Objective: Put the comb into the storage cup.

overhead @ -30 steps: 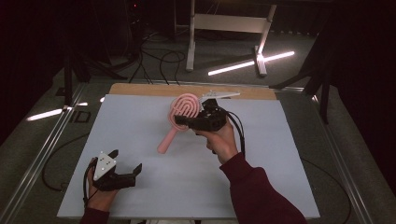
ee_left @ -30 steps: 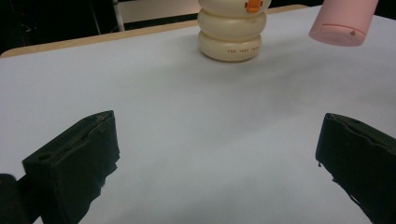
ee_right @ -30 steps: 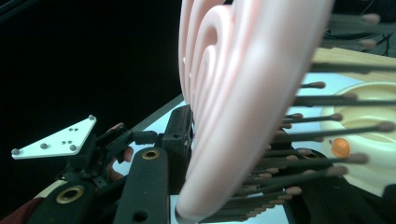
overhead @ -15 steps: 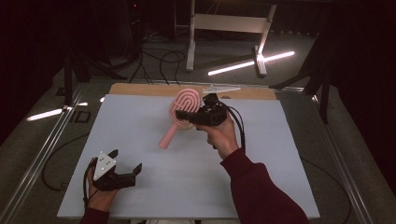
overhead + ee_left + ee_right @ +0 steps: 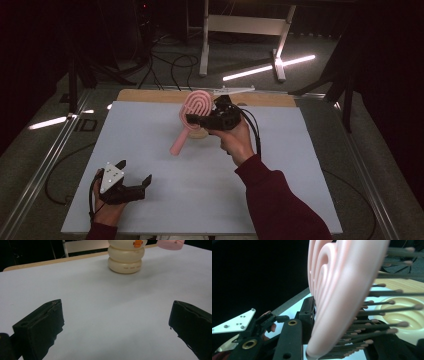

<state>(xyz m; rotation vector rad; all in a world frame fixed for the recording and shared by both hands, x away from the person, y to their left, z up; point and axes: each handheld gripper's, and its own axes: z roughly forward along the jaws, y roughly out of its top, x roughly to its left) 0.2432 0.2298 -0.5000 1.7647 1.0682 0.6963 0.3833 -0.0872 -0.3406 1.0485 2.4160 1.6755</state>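
Cream stacked-ring holder (image 5: 126, 258), small dark print on lowest ring (too blurred to read)

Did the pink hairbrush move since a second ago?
Hardly. The pink hairbrush, gripped by the right tongs, is still near the table's far wooden edge, just tilted a little differently.

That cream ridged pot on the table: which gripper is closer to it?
Right. The right gripper holds the pink hairbrush just above the cream pot; the left gripper rests open, far off at the near edge.

White table top (image 5: 150, 130); wooden edge strip (image 5: 150, 95) at far side; cables (image 5: 170, 60) and metal stand (image 5: 240, 30) on floor beyond.
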